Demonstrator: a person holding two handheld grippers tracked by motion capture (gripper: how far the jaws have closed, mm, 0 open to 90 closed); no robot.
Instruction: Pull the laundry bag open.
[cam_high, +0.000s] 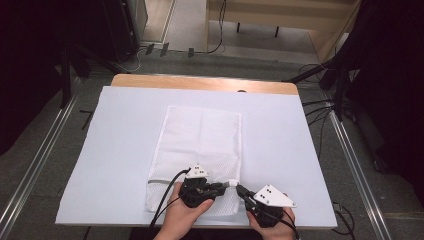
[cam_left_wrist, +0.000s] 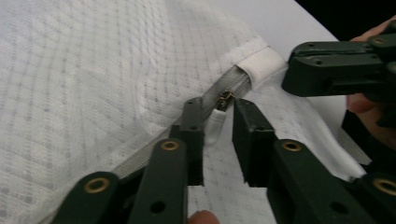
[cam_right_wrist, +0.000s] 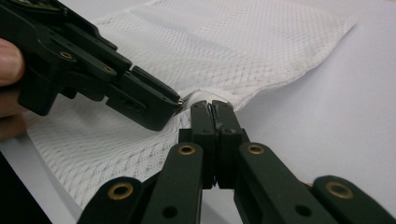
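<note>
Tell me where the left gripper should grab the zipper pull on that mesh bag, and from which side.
Grip the small white pull tab hanging from the slider, flat faces against the pads. Come along the zipper line from its open side, as the left gripper is now placed: its jaws straddle the tab with gaps either side. The right gripper is shut on the mesh bag corner, probably bracing it.

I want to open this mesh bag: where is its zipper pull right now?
In the left gripper view the white zipper pull hangs between the left gripper's jaws, near the mesh bag's corner tab.
</note>
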